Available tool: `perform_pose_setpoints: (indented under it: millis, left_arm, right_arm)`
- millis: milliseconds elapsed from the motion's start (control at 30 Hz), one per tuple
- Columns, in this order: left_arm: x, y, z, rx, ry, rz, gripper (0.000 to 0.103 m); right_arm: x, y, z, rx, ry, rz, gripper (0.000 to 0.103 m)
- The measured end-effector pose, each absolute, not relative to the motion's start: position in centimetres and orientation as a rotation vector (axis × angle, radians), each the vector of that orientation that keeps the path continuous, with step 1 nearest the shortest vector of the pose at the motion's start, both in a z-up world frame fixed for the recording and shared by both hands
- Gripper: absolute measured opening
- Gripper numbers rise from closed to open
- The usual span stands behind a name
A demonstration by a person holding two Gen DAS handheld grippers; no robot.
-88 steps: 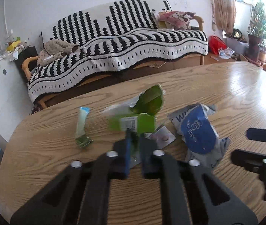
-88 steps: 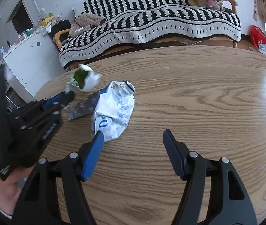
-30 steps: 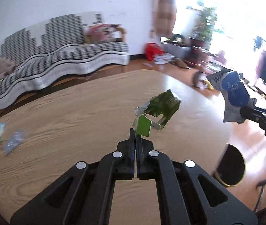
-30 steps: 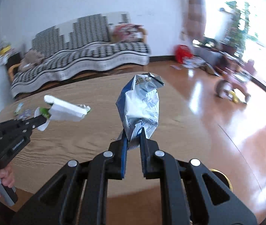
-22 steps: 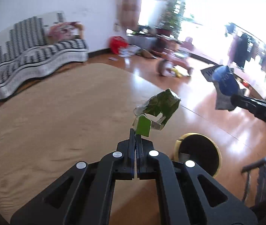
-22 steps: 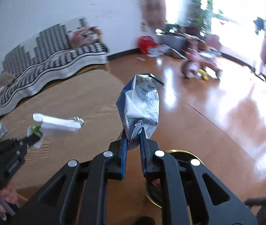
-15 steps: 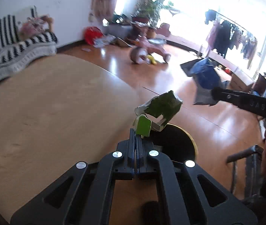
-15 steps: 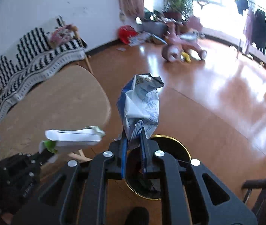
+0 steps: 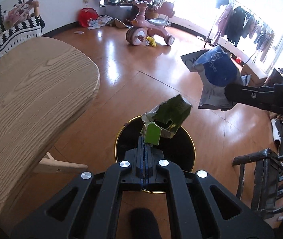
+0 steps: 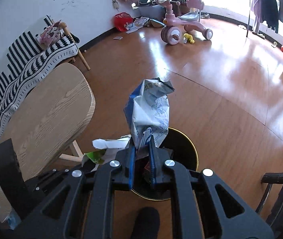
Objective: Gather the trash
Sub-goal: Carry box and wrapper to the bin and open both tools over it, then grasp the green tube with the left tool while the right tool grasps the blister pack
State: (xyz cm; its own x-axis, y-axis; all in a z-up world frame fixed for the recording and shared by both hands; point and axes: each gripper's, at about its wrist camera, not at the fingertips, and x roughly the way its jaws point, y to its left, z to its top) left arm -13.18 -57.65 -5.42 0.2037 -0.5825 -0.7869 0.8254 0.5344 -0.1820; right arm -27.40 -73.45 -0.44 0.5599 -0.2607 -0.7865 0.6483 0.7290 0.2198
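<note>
Both grippers hang over the bin (image 9: 189,139), a round black can with a gold rim that stands on the wood floor just beside the table (image 9: 31,99). The left gripper (image 9: 145,151) has its jaws pressed together on the lower flap of a crumpled green wrapper (image 9: 171,113), which sticks up above the bin's mouth. The right gripper (image 10: 143,155) is clamped on the bottom of a blue and white bag (image 10: 151,111); the bag stands upright out of the jaws, over the near edge of the bin (image 10: 189,149). Seen from the left wrist, that bag (image 9: 215,77) is off to the right of the wrapper and higher, apart from it. From the right wrist, the wrapper (image 10: 109,147) shows white and green, low to the left, just beside the right jaws. Some scraps already lie in the bin. A pink tricycle (image 10: 181,27) is parked well away across the floor, and a striped sofa (image 10: 31,47) stands behind the table.
</note>
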Motion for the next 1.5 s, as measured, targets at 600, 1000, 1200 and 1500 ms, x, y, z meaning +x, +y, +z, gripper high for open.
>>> perform_pose_setpoints:
  millis: [600,1000,1200,1500]
  left_arm:
    - [-12.3,-58.0,-5.8,0.257,0.97,-0.99,0.076]
    - [-6.5,-46.1,-1.4,0.198,0.879,-0.828,0.091]
    - [-1.6,-33.6,0.9,0.157,0.822,-0.634,0.092]
    - [5.9,-11.3,1.7,0.027,0.826,-0.262,0.092]
  right_arm:
    - [-26.9,-72.9,-0.1,0.474,0.802,-0.614,0.07]
    - [-19.1,-65.5,1.6,0.376,0.796,-0.487,0.07]
    - [-11.1,-56.4,3.2,0.294,0.78,-0.349,0.072]
    - [0.5,-37.4,2.7,0.121,0.809,-0.08,0.077]
